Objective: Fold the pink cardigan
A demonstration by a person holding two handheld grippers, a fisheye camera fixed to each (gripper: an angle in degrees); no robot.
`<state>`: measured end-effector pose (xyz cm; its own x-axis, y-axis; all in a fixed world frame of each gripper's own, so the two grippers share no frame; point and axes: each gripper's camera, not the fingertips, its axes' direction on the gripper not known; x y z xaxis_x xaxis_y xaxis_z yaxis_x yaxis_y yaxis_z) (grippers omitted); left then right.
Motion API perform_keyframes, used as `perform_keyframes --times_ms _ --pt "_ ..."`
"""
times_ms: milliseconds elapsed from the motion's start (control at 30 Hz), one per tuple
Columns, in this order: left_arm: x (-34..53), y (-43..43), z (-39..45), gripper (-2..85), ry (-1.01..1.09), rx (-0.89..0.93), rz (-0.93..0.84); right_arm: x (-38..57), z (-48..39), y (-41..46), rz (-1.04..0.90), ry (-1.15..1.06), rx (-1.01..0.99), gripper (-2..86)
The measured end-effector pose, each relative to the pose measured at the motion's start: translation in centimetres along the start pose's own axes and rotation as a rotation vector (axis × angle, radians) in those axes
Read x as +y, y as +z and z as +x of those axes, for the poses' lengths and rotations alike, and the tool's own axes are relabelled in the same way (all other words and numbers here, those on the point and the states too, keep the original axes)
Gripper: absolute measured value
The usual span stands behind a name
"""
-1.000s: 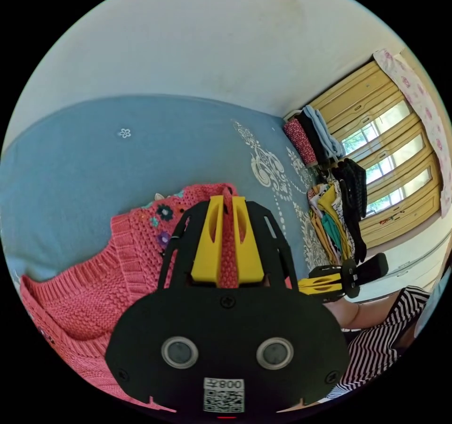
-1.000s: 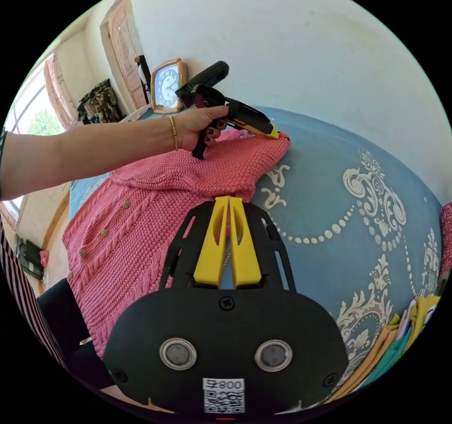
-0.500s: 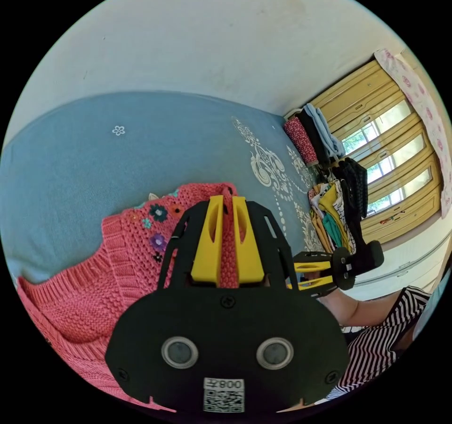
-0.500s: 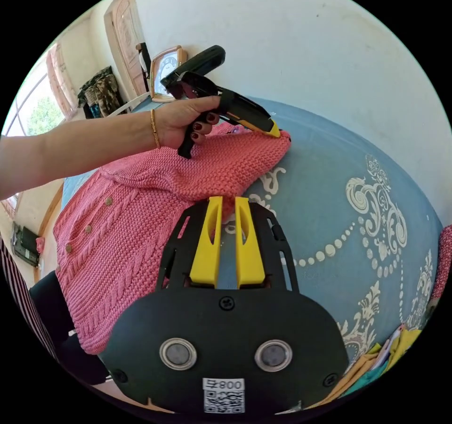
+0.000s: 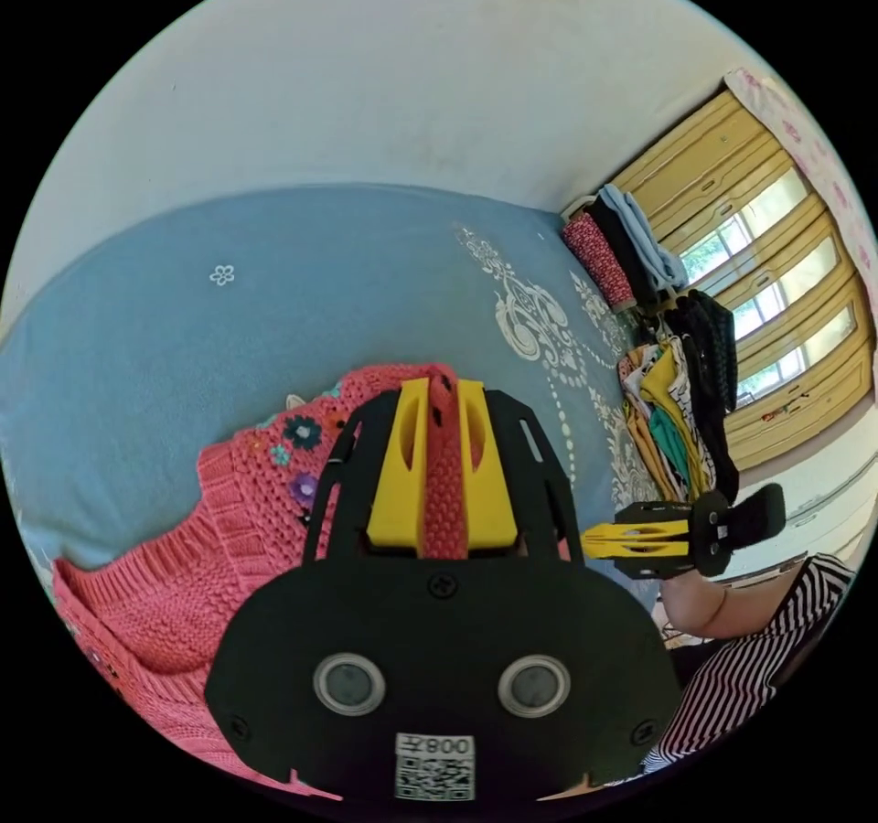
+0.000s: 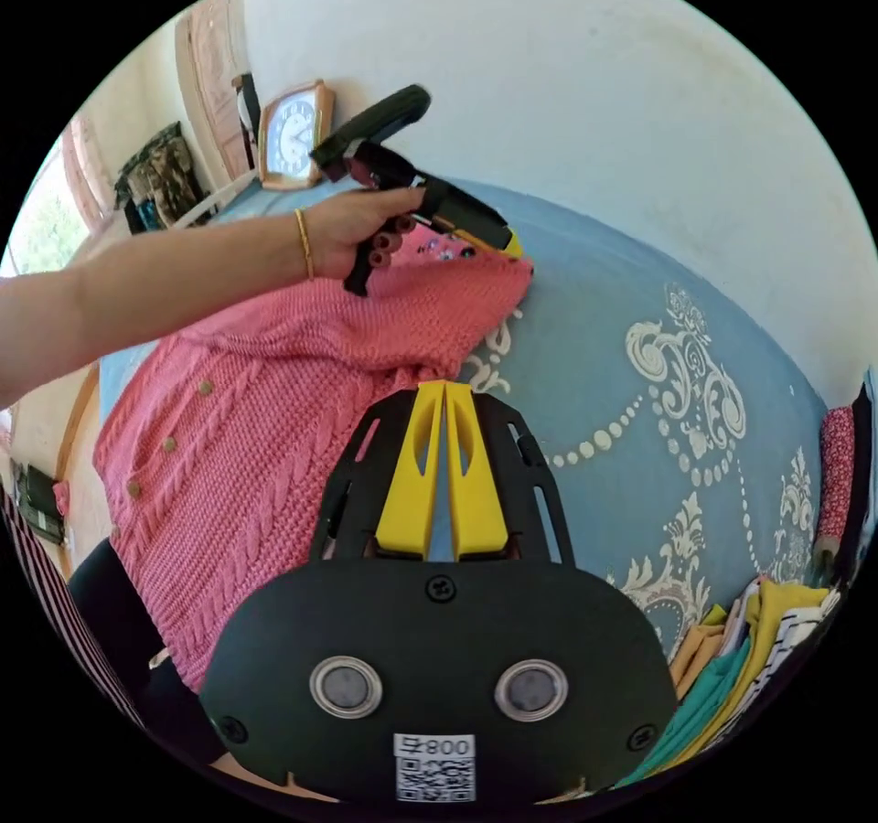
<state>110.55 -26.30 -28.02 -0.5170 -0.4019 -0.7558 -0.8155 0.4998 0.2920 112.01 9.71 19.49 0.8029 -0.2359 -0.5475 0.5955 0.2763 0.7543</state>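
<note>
Pink cardigan point(image 6: 274, 421), thick soft knit, lies on the blue bed point(image 6: 594, 329); it looks floppy and best taken by its edges. Left claw point(image 5: 443, 393) pinches a knit band. Right claw point(image 6: 445, 393) is pressed together, apparently on nothing.

A blue bedspread point(image 5: 274, 293) with white scrollwork point(image 6: 686, 375) covers the bed, which runs up against a plain pale wall point(image 5: 384, 82). In the left gripper view, stacked clothes point(image 5: 677, 402) lie at the bed's far edge, and past them stand yellow wooden window frames point(image 5: 777, 311) with bright daylight in the panes and a floral curtain point(image 5: 823, 155) hanging at their side. In the right gripper view a framed clock point(image 6: 291, 133) leans against the wall near a wooden door point(image 6: 212, 64), and another window point(image 6: 46, 219) lets in sunlight.
</note>
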Motion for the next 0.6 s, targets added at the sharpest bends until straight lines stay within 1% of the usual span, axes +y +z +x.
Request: perform_keyframes --times_ms 67,200,300,333,367,400,500,567,600 --pt "1.7 -2.1 0.0 4.1 0.015 0.017 0.069 -1.1 -0.9 -0.8 0.087 -0.014 -0.044 0.1" --pt "4.6 -4.9 0.0 2.6 0.04 0.059 0.136 -3.7 -3.6 0.9 0.057 -0.118 0.019 0.1" --pt "6.9 -4.7 -0.1 1.4 0.053 0.003 0.07 -5.4 -5.8 4.4 -0.072 -0.179 0.073 0.1" --pt "7.8 -3.9 -0.3 1.0 0.049 -0.039 0.011 -5.7 -6.4 5.7 -0.1 -0.186 0.1 0.1" --pt "8.7 -2.9 -0.4 0.8 0.059 -0.08 -0.063 -6.0 -7.0 6.0 -0.077 -0.182 0.115 0.1" --pt "9.2 -2.6 -0.5 0.7 0.065 -0.092 -0.093 -6.2 -7.2 6.3 -0.09 -0.18 0.121 0.1" --pt "12.1 -5.2 -0.6 0.5 0.046 -0.073 -0.026 -7.1 -8.2 6.9 -0.113 -0.17 0.128 0.1" --pt "15.8 -8.8 0.0 0.4 0.081 -0.073 0.058 -7.4 -8.8 6.5 -0.085 -0.149 0.129 0.1" --pt "16.9 -9.6 0.0 0.4 0.086 -0.077 0.067 -7.4 -9.0 6.4 -0.071 -0.142 0.127 0.1"
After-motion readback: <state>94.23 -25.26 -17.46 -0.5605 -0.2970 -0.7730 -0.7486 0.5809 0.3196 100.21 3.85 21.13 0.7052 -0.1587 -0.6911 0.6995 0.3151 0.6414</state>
